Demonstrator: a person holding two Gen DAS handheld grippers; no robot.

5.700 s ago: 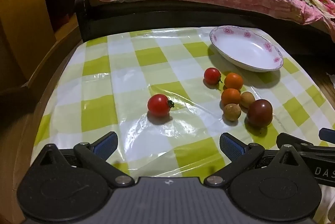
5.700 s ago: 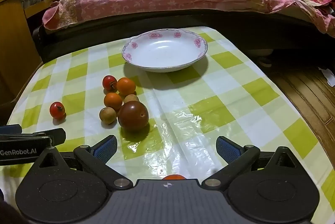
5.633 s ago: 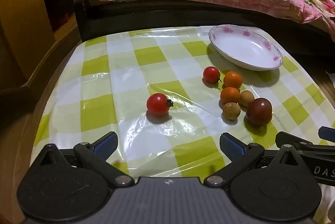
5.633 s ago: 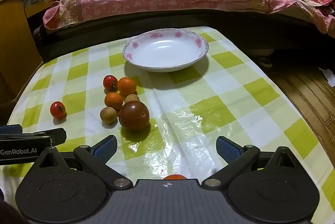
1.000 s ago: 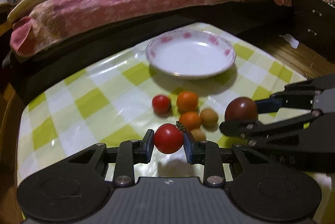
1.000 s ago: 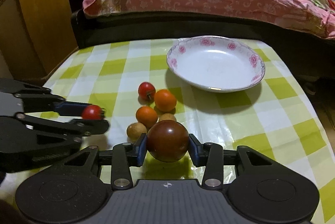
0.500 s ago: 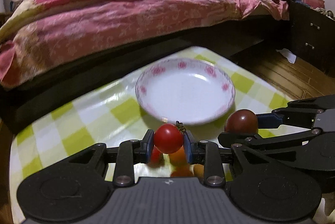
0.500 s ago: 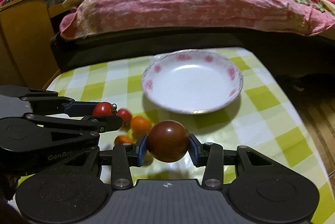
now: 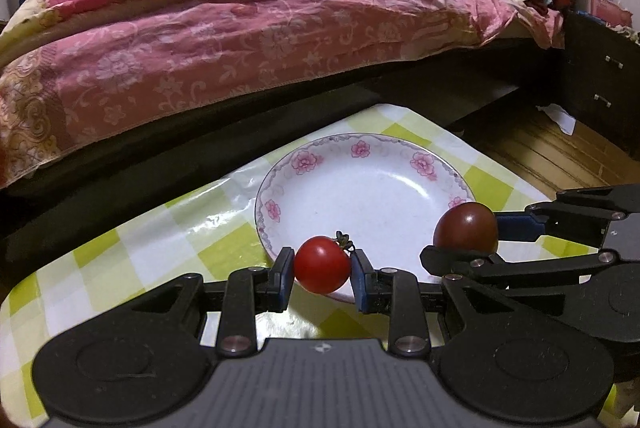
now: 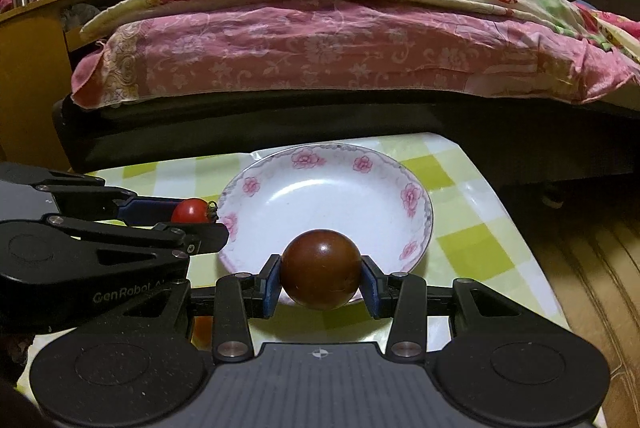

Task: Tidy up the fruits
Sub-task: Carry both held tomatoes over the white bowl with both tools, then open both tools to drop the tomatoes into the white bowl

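Note:
A small red tomato (image 9: 322, 264) with a green stem is pinched in my left gripper (image 9: 322, 270), which is shut on it over the near rim of the white flowered plate (image 9: 372, 196). A larger dark brown-red tomato (image 10: 320, 270) is clamped in my right gripper (image 10: 320, 278), also at the plate's (image 10: 328, 204) near rim. In the left wrist view the right gripper (image 9: 464, 242) with the dark tomato (image 9: 466, 227) comes in from the right. The right wrist view has the left gripper (image 10: 196, 214) and red tomato (image 10: 193, 210) at the left. The plate holds nothing.
The plate sits on a table with a glossy green-and-white checked cloth (image 10: 460, 228). A bed with pink bedding (image 9: 240, 28) stands just behind the table. A wooden cabinet (image 10: 28, 76) is at the left, wooden floor (image 9: 560, 156) at the right.
Both grippers carried their tomatoes forward from above the fruit cluster to the plate's near rim. The other small fruits have dropped out of view. Both grips stay the same.

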